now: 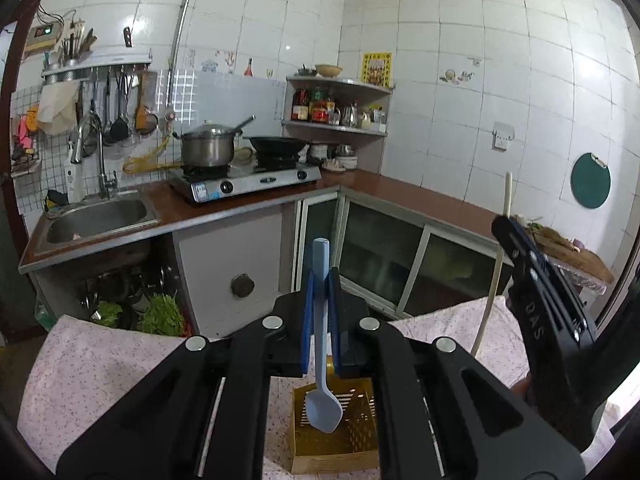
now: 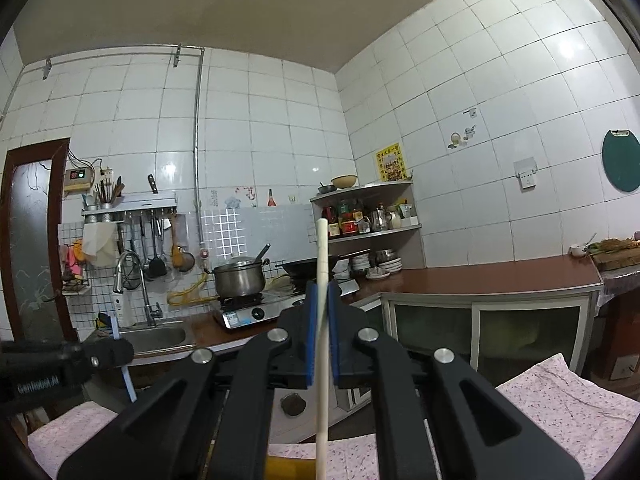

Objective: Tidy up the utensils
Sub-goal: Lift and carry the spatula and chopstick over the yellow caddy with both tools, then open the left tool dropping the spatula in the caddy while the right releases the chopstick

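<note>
My left gripper (image 1: 321, 284) is shut on a pale blue spoon (image 1: 322, 396), held upright by its handle with the bowl hanging down. Right under the bowl stands a yellow slotted utensil basket (image 1: 360, 436) on the pink flowered cloth (image 1: 100, 360). My right gripper (image 2: 322, 292) is shut on a long cream stick-like utensil (image 2: 322, 380), which stands nearly upright between the blue pads. In the left wrist view the right gripper (image 1: 505, 222) shows at the right edge with the cream utensil (image 1: 490, 300) running down from it. The left gripper (image 2: 122, 350) appears at the lower left of the right wrist view.
Beyond the cloth-covered table is an L-shaped kitchen counter (image 1: 400, 188) with a sink (image 1: 96, 216), a gas stove (image 1: 244, 180) carrying a steel pot (image 1: 208, 146) and a wok (image 1: 280, 145), and a corner shelf (image 1: 340, 128) of bottles. Vegetables (image 1: 160, 316) lie on the floor.
</note>
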`<action>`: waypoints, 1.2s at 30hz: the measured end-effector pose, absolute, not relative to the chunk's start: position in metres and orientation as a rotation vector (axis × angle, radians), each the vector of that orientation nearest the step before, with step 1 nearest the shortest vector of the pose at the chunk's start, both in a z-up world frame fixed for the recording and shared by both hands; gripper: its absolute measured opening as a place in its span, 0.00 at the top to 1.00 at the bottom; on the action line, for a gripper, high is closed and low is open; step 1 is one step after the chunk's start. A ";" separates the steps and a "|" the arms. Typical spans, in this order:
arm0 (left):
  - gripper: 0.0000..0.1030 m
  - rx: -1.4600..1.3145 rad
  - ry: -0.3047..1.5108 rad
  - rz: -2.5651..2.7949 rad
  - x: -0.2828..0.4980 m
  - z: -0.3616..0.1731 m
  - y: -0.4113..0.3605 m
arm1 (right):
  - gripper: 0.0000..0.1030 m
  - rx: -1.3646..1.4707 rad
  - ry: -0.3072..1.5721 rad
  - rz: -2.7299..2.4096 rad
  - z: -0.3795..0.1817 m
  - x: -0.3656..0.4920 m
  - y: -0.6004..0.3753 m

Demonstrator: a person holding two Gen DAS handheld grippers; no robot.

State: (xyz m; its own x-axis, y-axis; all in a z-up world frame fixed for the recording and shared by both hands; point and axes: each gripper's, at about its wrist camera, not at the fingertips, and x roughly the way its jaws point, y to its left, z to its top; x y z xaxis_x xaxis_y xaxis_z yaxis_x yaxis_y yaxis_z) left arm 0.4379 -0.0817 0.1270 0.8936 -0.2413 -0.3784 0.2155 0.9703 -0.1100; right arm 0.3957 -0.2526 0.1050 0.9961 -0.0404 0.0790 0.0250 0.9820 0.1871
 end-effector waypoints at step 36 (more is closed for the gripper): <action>0.28 -0.146 0.534 -0.180 0.419 0.075 -0.047 | 0.51 0.158 0.253 0.041 0.053 0.368 -0.277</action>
